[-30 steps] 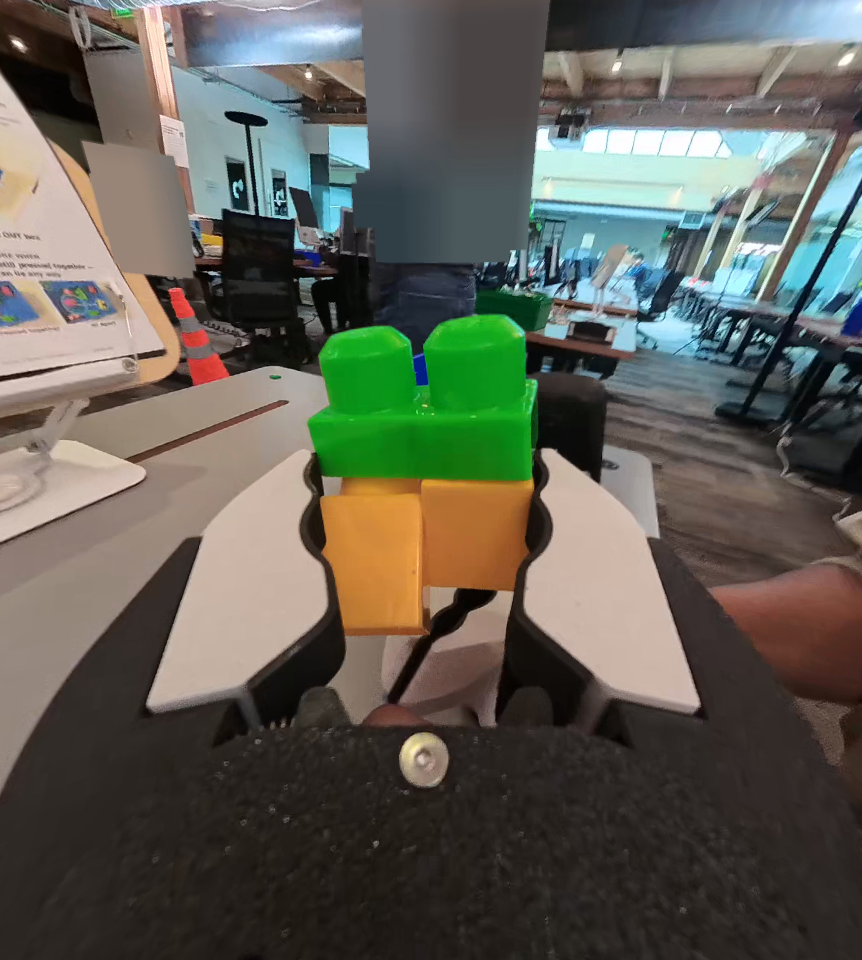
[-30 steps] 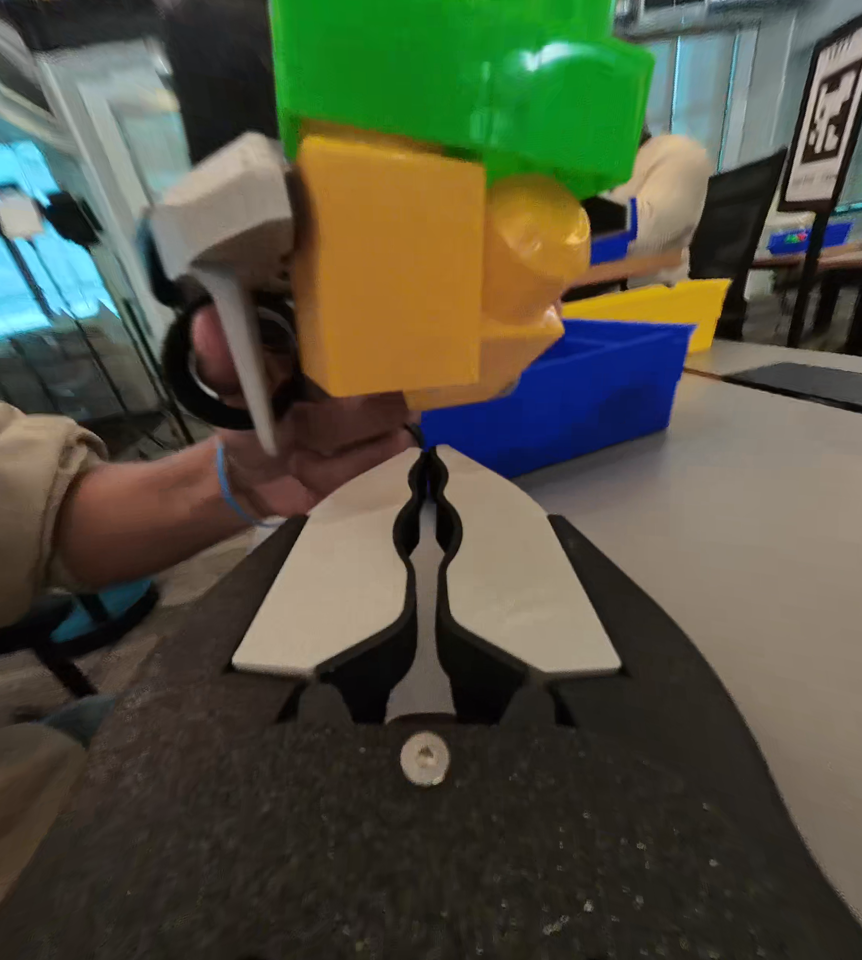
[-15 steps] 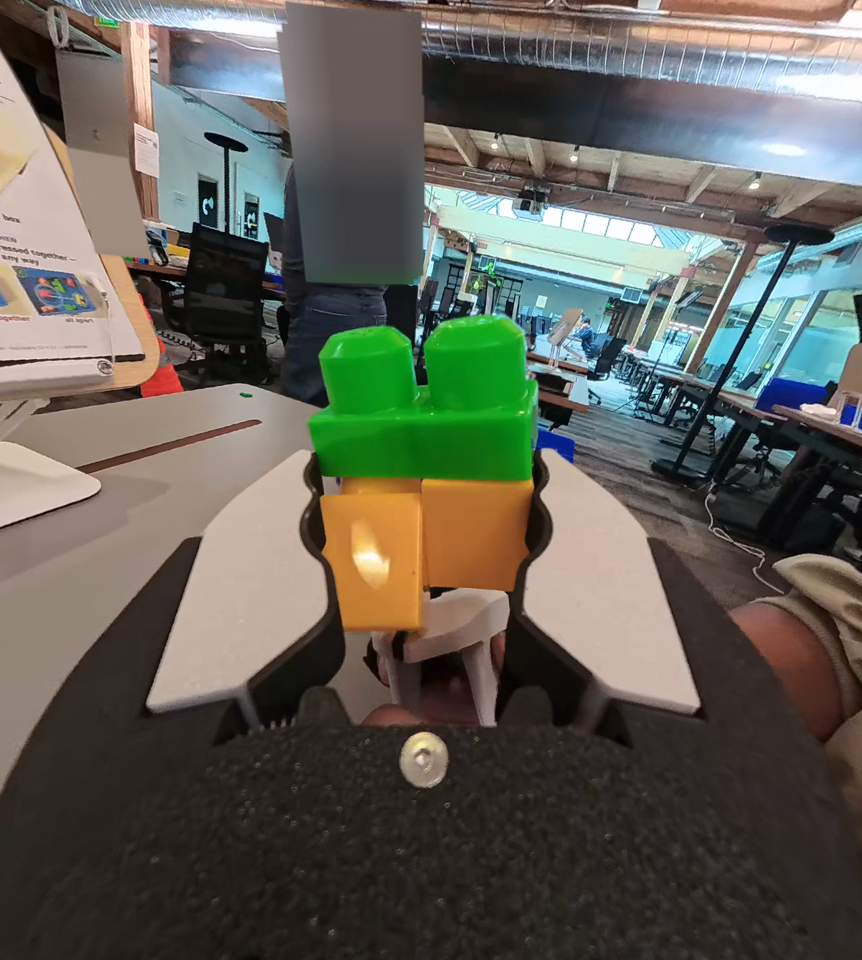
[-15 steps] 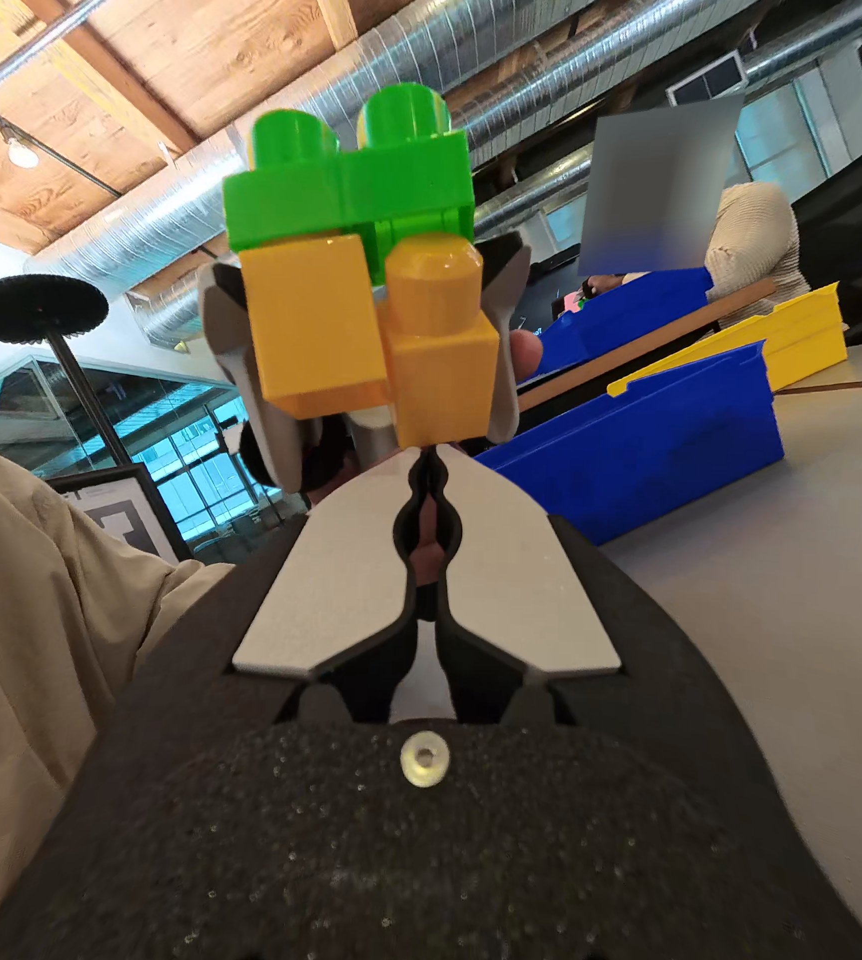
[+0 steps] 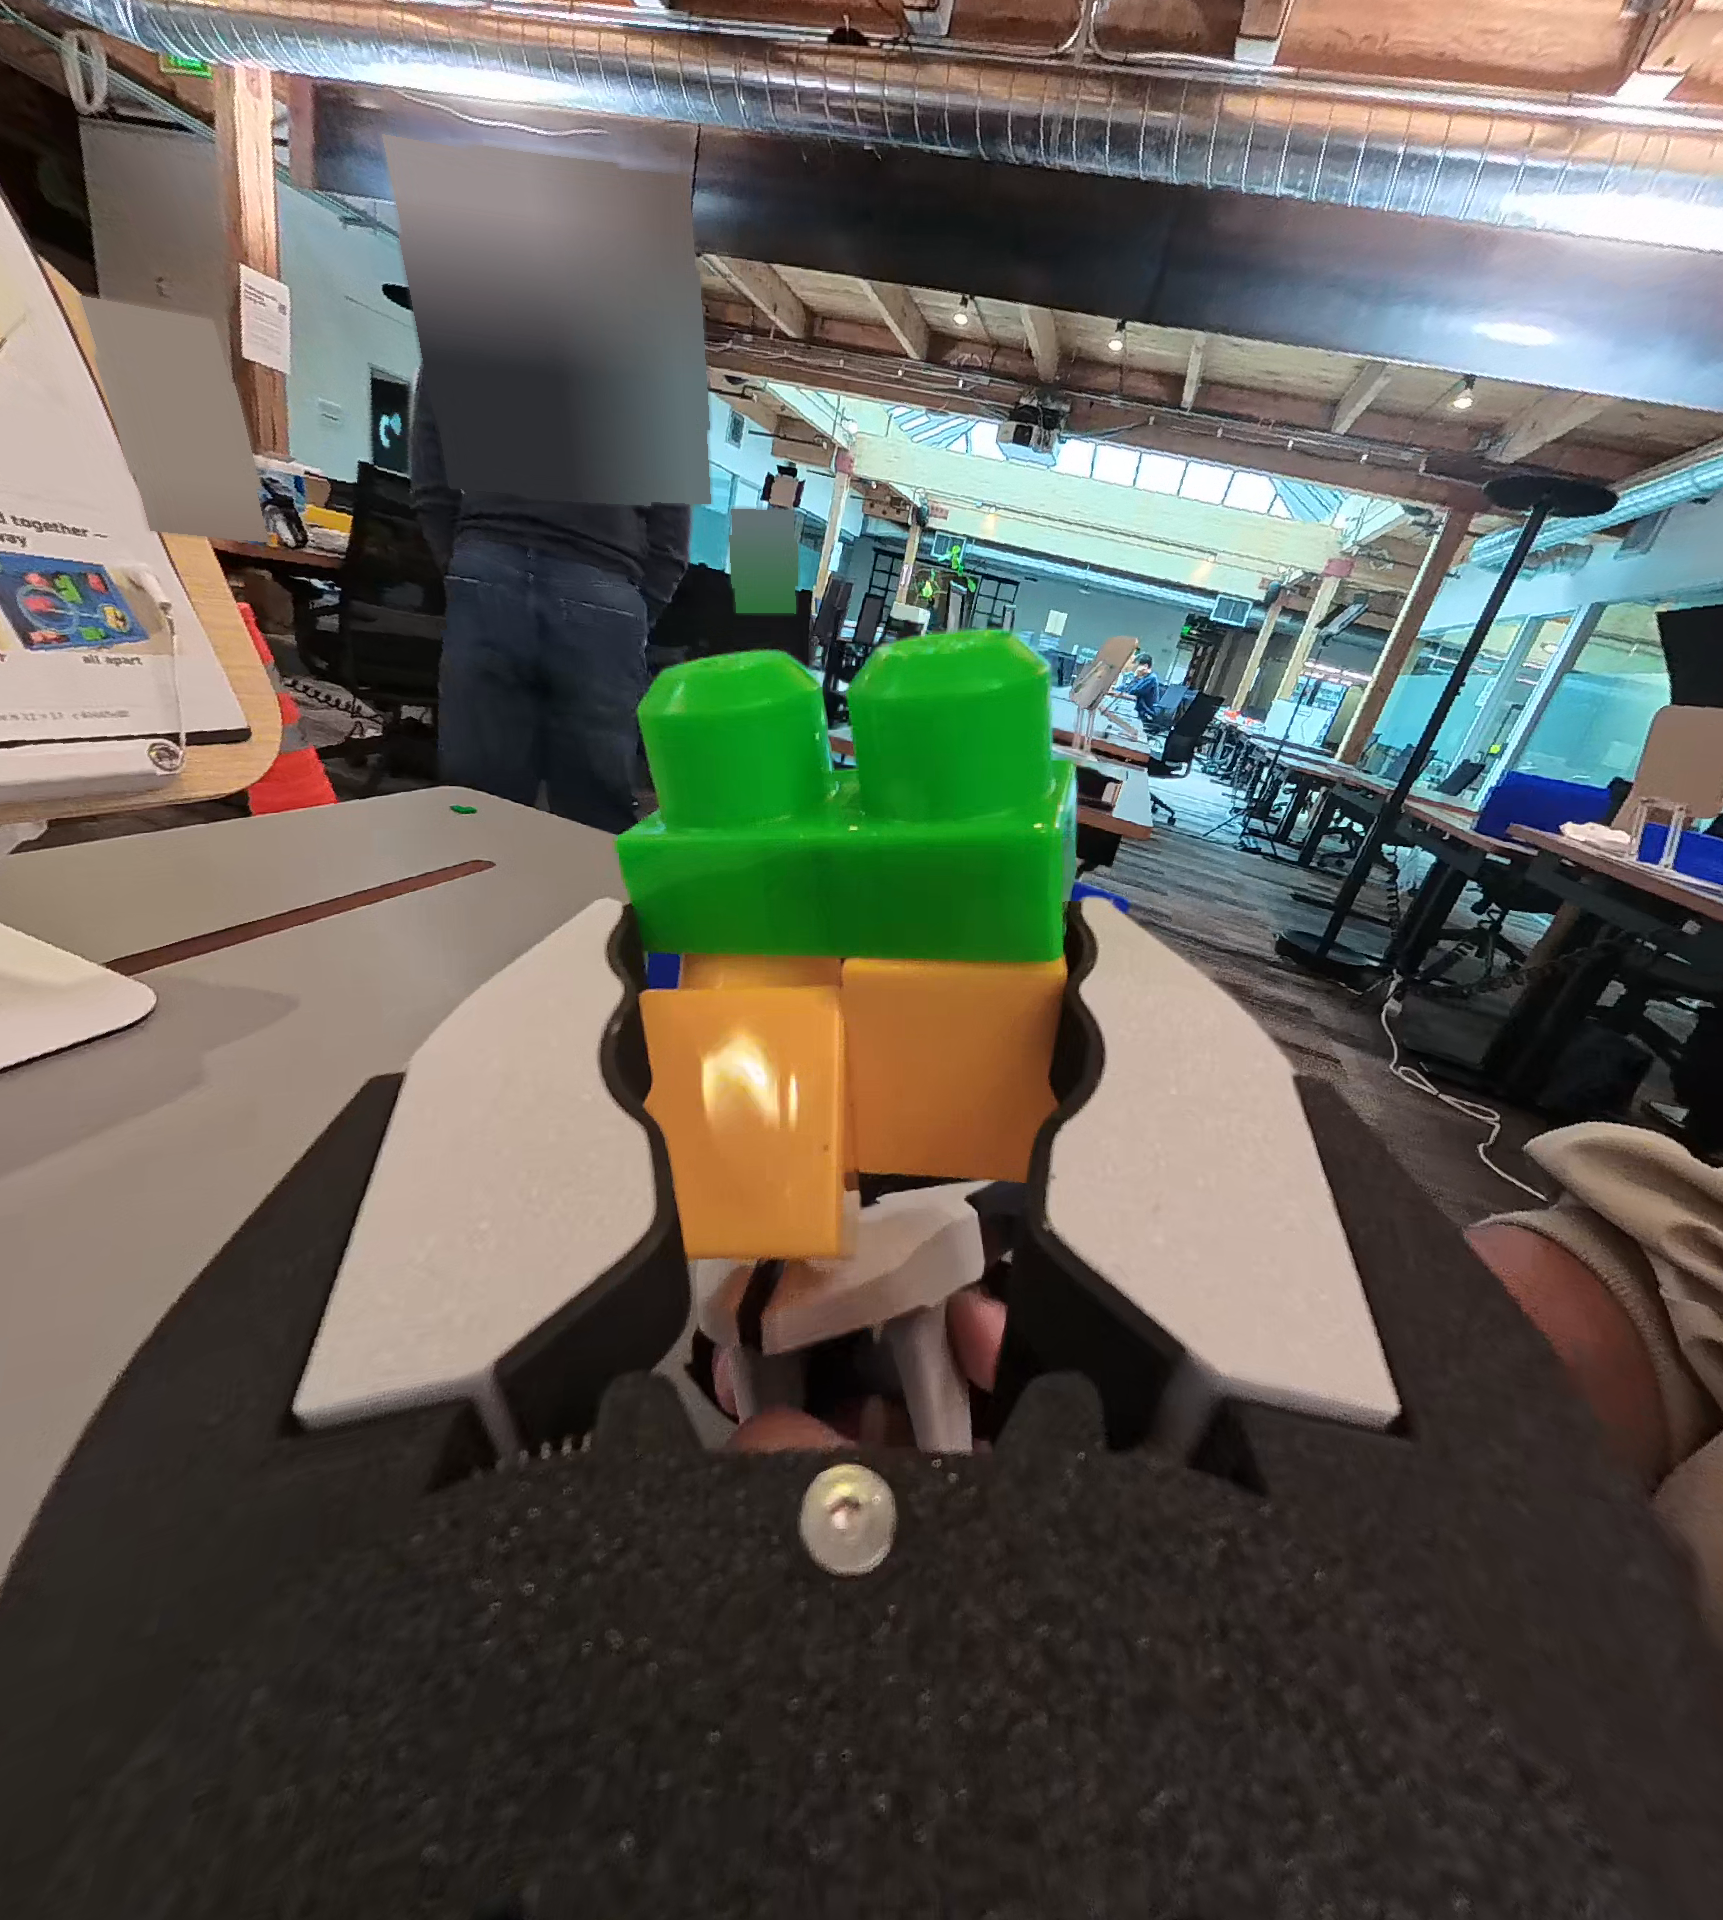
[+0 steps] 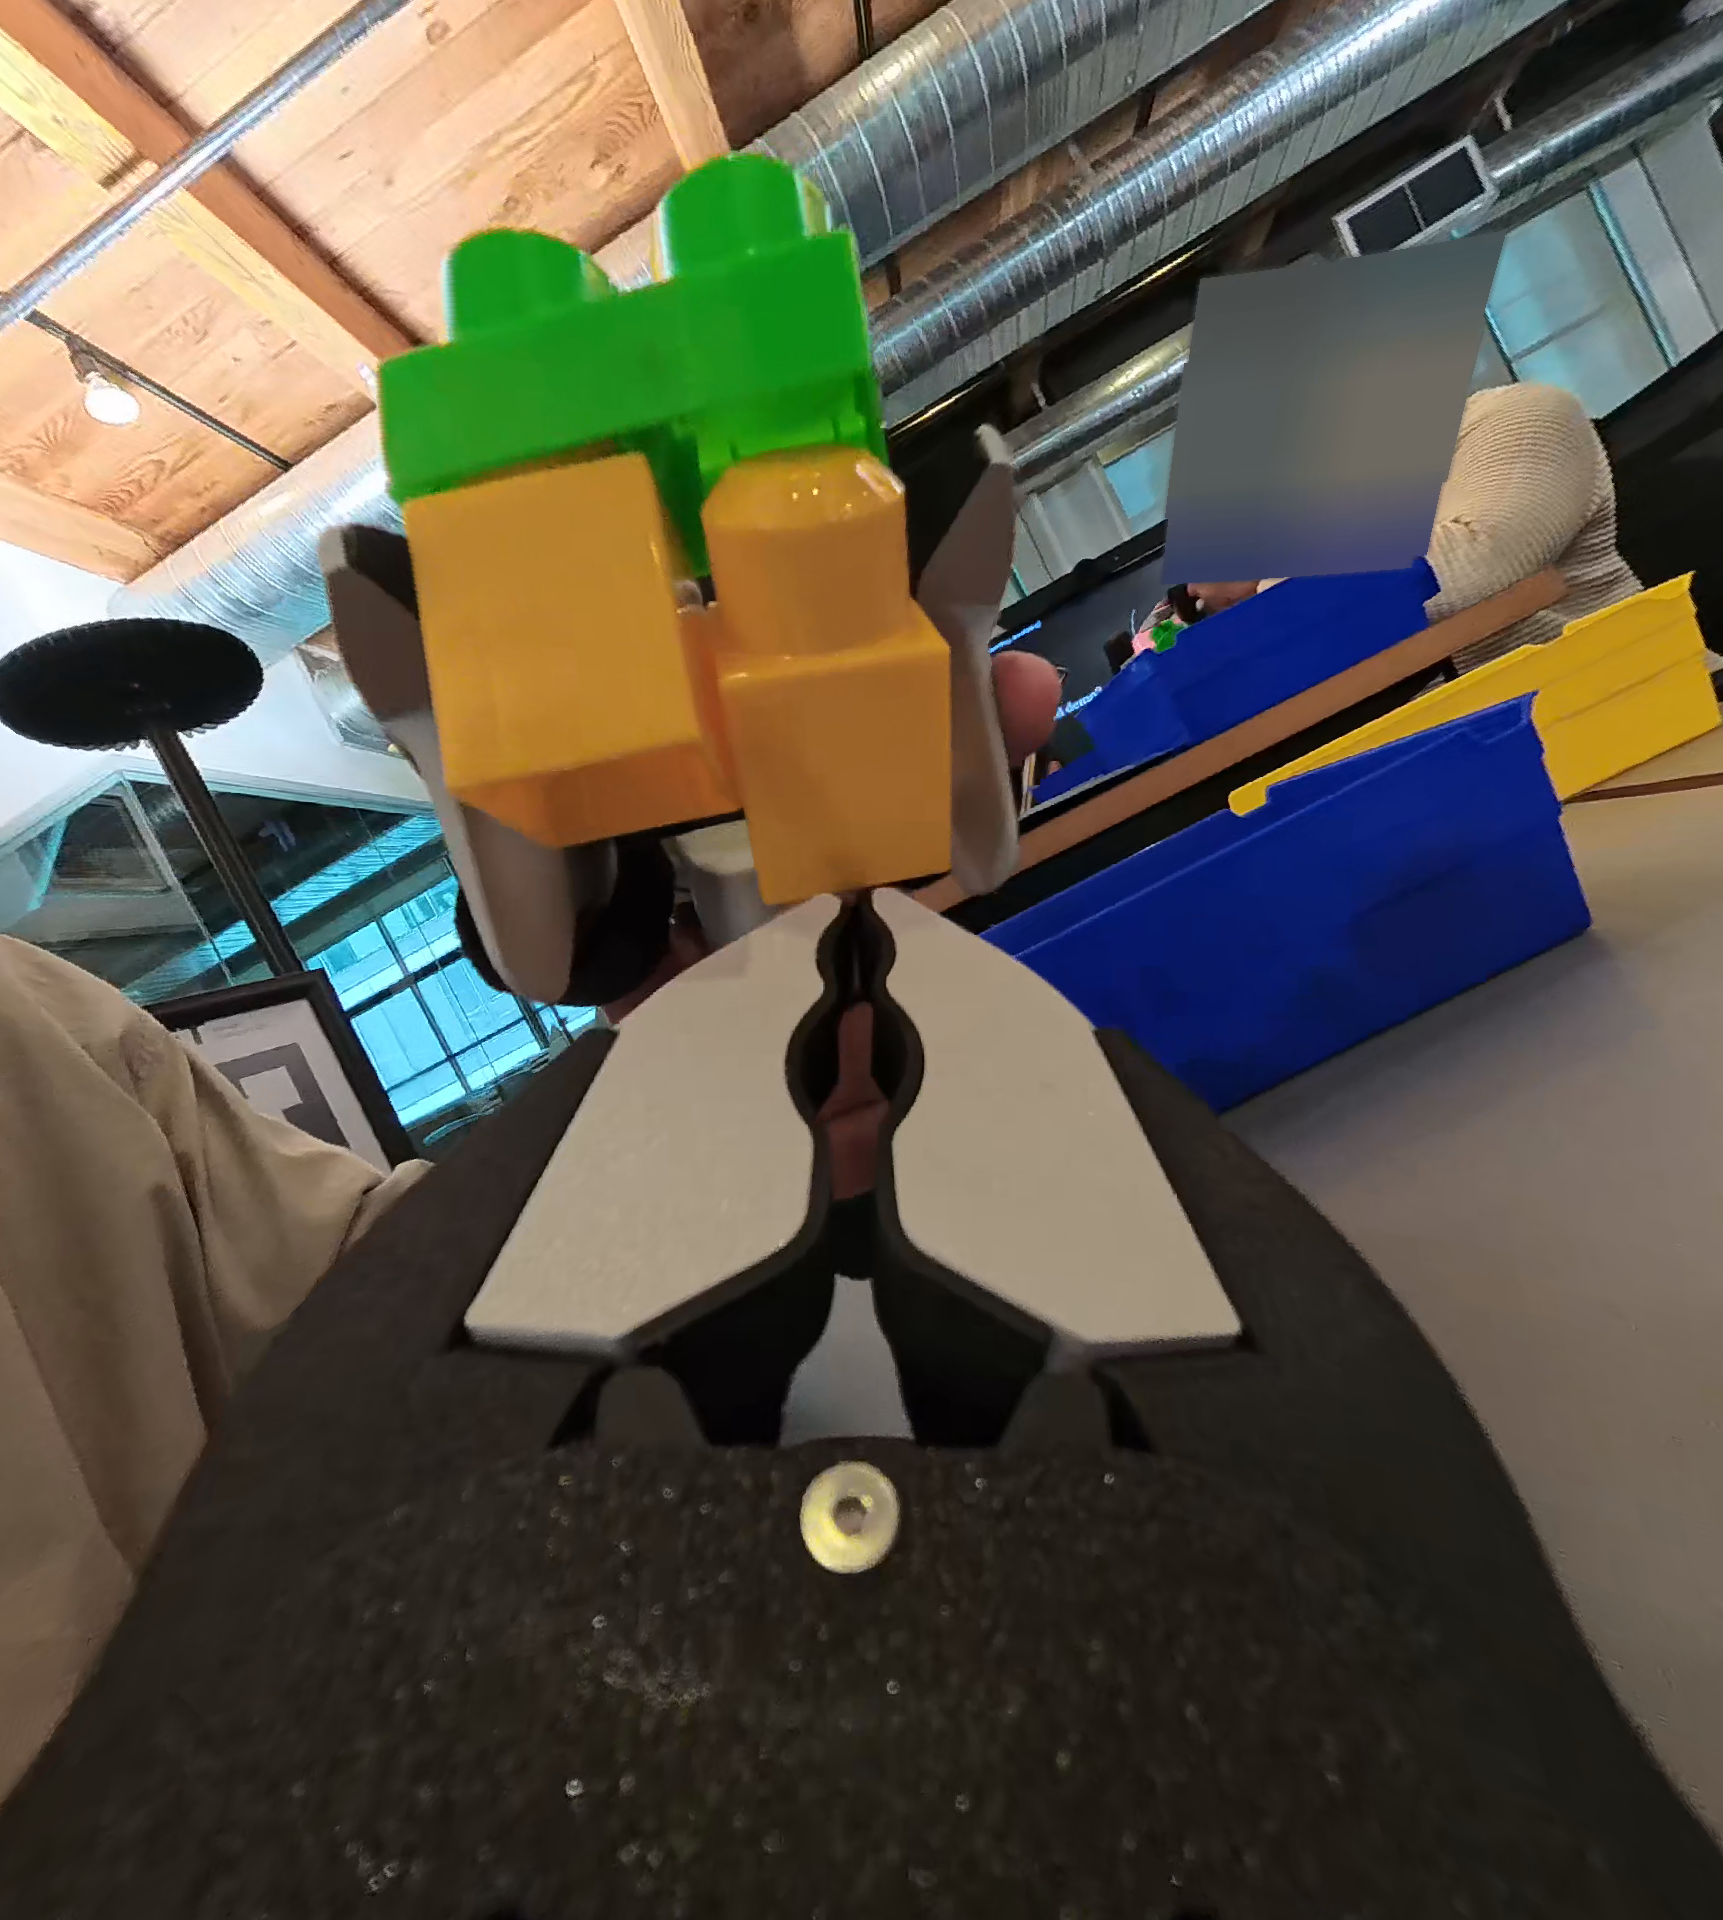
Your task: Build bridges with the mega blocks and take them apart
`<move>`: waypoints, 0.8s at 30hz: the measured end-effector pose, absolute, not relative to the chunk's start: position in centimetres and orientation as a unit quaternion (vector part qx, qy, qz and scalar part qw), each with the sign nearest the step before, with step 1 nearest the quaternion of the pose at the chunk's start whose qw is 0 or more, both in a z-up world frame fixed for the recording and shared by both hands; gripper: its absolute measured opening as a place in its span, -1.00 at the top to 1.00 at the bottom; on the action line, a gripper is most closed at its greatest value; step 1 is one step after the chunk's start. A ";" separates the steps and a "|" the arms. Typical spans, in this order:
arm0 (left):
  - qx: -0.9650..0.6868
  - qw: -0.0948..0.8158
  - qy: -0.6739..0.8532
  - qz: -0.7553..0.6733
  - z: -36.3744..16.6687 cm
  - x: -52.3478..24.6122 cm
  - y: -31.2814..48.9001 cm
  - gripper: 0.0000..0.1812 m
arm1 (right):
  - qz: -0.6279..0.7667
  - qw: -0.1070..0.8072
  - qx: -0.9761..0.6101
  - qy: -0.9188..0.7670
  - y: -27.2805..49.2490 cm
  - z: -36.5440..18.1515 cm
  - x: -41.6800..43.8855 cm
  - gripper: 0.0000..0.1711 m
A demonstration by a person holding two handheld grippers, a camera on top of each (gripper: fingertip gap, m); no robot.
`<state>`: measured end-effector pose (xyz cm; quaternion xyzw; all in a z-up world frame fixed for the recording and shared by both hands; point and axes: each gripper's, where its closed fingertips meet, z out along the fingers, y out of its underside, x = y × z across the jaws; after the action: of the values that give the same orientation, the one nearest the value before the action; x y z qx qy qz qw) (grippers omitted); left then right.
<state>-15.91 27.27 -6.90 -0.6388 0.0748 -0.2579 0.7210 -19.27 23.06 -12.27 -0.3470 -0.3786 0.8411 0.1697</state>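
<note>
Item: small bridge, a green block capping two yellow blocks, held aloft above the grey table. Left gripper: jaws clamped on the yellow pair. Right gripper: jaws together, empty, tips just beneath one yellow block. Blue bin nearby. Risk: an upward push from below likely pops blocks loose and drops them.

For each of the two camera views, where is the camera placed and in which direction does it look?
Left wrist view: on the left gripper, looking level along its fingers, shut on the block bridge; a forearm shows at right.
Right wrist view: on the right gripper, shut and empty, tilted up toward the ceiling; a beige sleeve shows at left.
Shared: the bridge and the left gripper.
</note>
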 end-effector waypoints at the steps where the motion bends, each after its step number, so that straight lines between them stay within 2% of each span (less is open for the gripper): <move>1: -0.637 0.722 0.074 -0.260 -6.8 -15.9 27.2 0.17 | 0.842 0.171 -0.348 -0.375 23.3 -12.3 -19.2 1.00; 7: -0.645 0.715 0.069 -0.261 -7.4 -16.3 26.9 0.17 | 0.845 0.182 -0.345 -0.366 24.3 -11.9 -18.6 1.00; 12: -0.623 0.724 0.062 -0.289 -6.1 -16.2 26.3 0.17 | 0.813 0.175 -0.344 -0.436 21.8 -13.1 -19.3 1.00; 16: -0.627 0.725 0.075 -0.275 -5.6 -15.7 26.2 0.17 | 0.765 0.325 -0.304 -0.465 21.2 -11.8 -19.6 1.00; 18: -0.629 0.725 0.083 -0.268 -5.6 -15.5 25.9 0.17 | 0.754 0.356 -0.288 -0.471 20.9 -11.6 -19.5 1.00; 24: -0.605 0.737 0.091 -0.287 -4.3 -15.2 24.8 0.17 | 0.867 0.203 -0.224 -0.395 20.5 -9.6 -18.2 1.00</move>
<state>-15.15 24.75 -4.34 -0.6052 0.0911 -0.2869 0.7369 -18.17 20.46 -9.58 -0.2237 -0.3953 0.8674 0.2031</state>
